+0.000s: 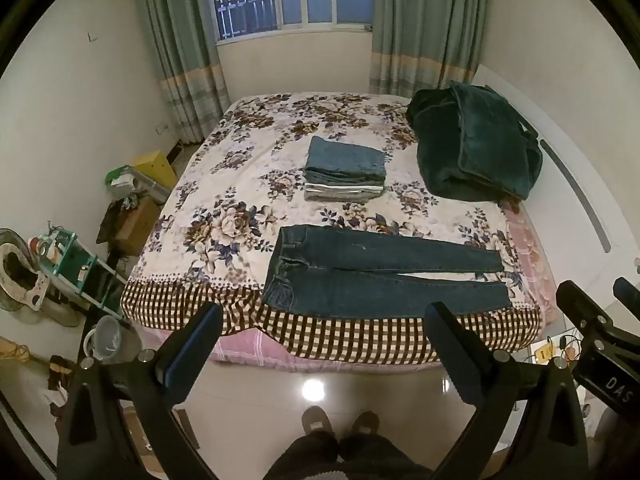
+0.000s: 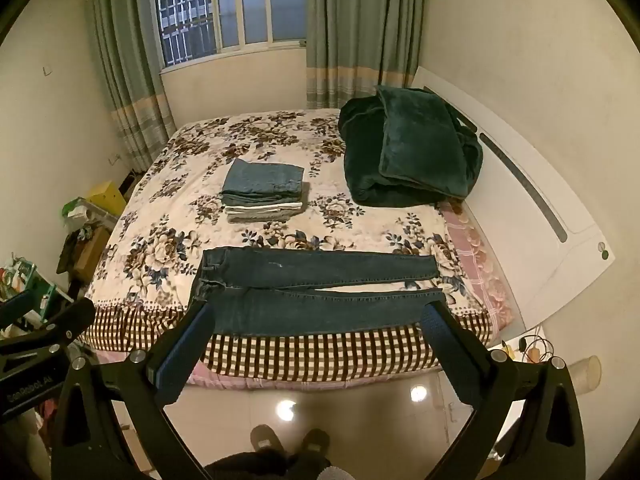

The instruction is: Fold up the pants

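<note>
Two grippers are held above the floor, short of the bed [image 1: 192, 304]: the left gripper [image 1: 322, 320] and right gripper [image 2: 320, 320] are each spread wide, with nothing gripped. Dark jeans [image 1: 376, 276] are laid flat along the near edge of the bed, waistband leftward, legs rightward. Folded clothes [image 1: 344, 170] are stacked behind them, beside a green blanket [image 1: 472, 144].

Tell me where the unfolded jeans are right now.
The jeans lie flat along the near edge of the bed, waistband to the left, just in front of the stack of folded clothes.
</note>
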Demonstrator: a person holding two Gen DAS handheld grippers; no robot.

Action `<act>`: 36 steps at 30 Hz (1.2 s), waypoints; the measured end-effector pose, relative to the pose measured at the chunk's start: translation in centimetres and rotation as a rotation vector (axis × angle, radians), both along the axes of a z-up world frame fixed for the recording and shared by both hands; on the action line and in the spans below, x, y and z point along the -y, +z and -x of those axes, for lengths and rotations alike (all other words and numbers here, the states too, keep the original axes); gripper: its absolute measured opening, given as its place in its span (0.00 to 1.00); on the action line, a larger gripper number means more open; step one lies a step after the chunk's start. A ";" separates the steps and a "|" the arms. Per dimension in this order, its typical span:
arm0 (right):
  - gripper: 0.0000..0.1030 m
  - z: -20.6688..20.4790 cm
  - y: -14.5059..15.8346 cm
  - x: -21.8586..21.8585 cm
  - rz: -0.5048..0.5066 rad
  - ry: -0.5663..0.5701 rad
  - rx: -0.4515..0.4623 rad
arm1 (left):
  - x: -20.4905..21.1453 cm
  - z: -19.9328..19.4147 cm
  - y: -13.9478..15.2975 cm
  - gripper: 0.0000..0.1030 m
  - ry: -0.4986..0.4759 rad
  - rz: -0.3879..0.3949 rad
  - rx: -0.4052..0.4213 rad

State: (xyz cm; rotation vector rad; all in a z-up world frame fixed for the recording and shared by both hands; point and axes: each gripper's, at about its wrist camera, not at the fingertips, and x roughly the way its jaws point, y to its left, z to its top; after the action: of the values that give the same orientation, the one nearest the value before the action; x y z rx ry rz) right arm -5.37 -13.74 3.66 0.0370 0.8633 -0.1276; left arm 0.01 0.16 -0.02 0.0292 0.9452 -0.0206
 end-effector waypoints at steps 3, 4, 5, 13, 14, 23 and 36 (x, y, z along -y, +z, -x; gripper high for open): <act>1.00 0.1 0.0 0.0 -0.002 0.000 0.001 | 0.1 0.0 -0.1 1.00 -0.001 -0.010 0.001; 1.00 0.1 0.1 0.0 -0.001 -0.001 0.001 | 0.7 0.0 -0.2 1.00 -0.003 -0.012 0.002; 1.00 0.1 0.1 0.0 0.000 -0.001 0.001 | 0.9 0.1 -0.3 1.00 -0.001 -0.009 0.003; 1.00 0.3 0.1 0.2 -0.005 -0.002 -0.001 | 0.5 -0.1 -0.2 1.00 0.002 0.000 0.006; 1.00 0.3 0.1 0.2 -0.006 -0.002 -0.002 | 0.5 -0.1 -0.2 1.00 0.000 0.000 0.005; 1.00 1.0 0.3 -0.6 -0.005 0.002 0.000 | 0.5 -0.1 -0.2 1.00 0.003 0.002 0.008; 1.00 1.5 0.5 -1.0 -0.008 0.004 0.000 | 1.2 0.3 0.3 1.00 0.005 0.002 0.012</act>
State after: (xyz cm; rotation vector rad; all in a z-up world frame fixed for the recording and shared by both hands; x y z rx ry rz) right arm -6.82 -12.70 4.18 0.0427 0.8639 -0.1201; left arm -0.26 -1.03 0.29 0.0254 0.9332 -0.0162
